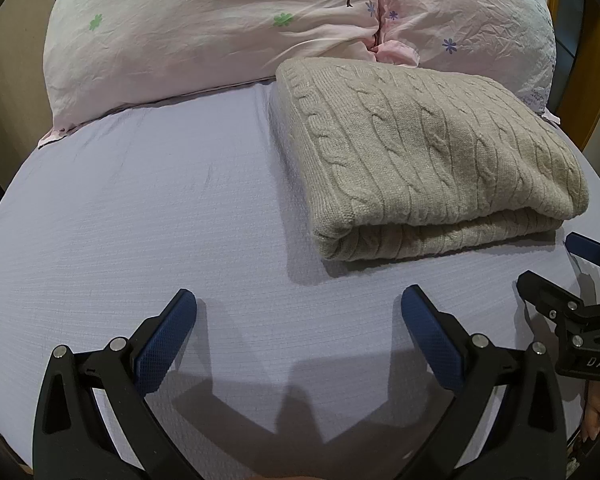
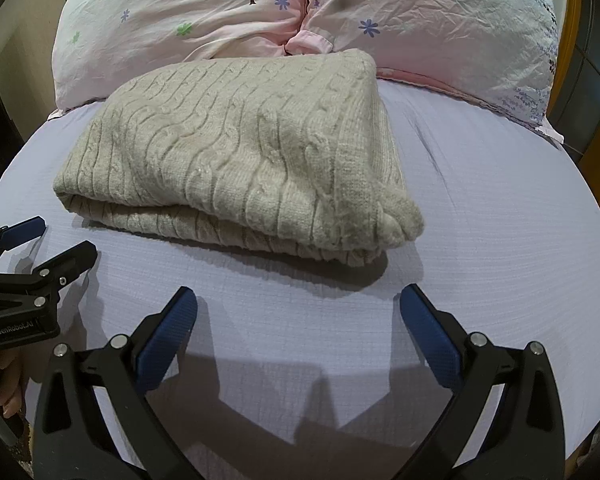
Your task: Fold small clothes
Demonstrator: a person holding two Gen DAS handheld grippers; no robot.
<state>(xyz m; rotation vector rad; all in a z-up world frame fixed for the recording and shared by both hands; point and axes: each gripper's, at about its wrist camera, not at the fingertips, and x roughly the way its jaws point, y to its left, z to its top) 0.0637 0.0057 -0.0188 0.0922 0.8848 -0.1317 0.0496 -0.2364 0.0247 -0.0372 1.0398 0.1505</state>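
Left wrist view: beige cable-knit sweater is lying folded in a neat stack on the lavender bed sheet, frame right, touching the floral pillows. Left gripper and right gripper are hovering with jaws spread, gripping nothing. Folding is looking finished.

Support: bed under pale lavender sheet.
On it, middle: folded beige cable-knit sweater.
On it, far end: pink floral pillows, touching sweater.
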